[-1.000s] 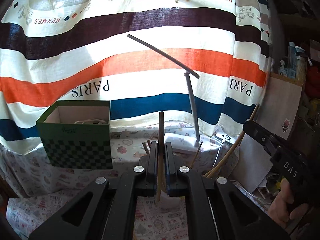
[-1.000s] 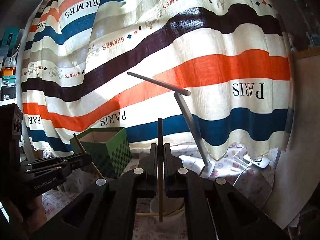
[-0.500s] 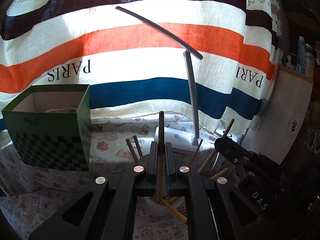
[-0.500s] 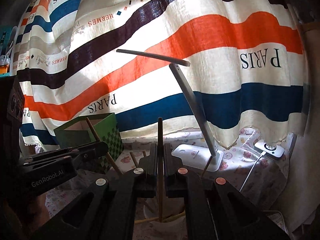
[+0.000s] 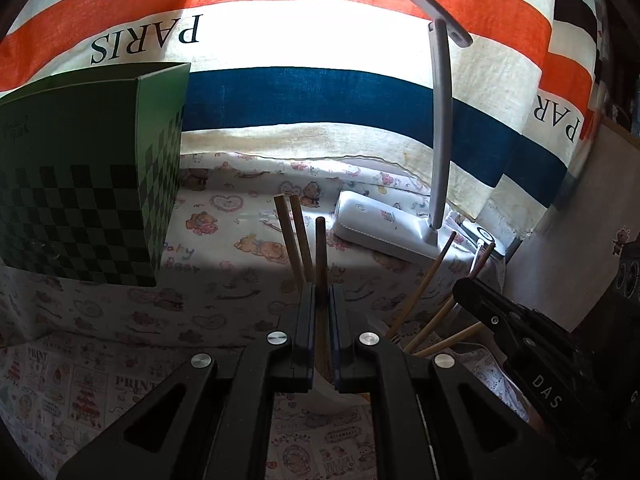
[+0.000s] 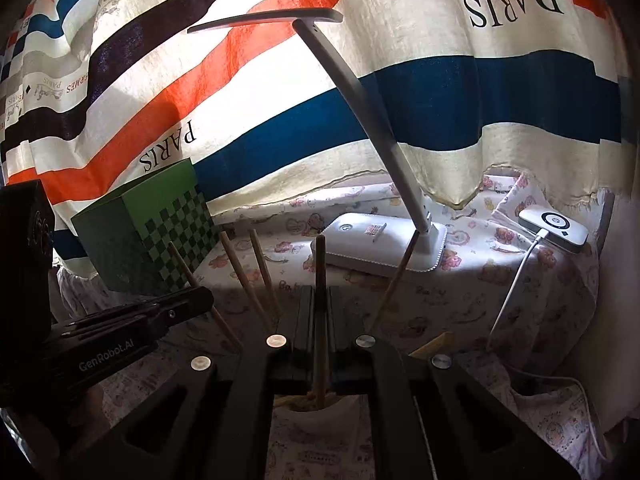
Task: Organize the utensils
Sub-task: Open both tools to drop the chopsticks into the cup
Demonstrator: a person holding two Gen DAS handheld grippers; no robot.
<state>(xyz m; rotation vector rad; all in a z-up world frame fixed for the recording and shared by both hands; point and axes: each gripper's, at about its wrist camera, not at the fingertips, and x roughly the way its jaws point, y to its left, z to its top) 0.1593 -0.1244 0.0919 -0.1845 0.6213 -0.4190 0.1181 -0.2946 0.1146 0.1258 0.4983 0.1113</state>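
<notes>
Fingers (image 5: 304, 320) of both grippers each clamped one dark chopstick (image 5: 321, 256) above the cup (image 6: 316, 408); several chopsticks (image 6: 240, 272) already stood inside, two remained undropped.

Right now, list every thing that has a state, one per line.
Left tool: shut on dark chopstick.
Right tool: shut on dark chopstick.
Cup: upright, holding chopsticks.
Green box: upright, top open.
Desk lamp: upright, apparently off.

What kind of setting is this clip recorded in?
Probably a home room, at a cloth-covered table by a window: a striped curtain lit from behind, a white desk lamp, and a charger plugged in nearby.
</notes>
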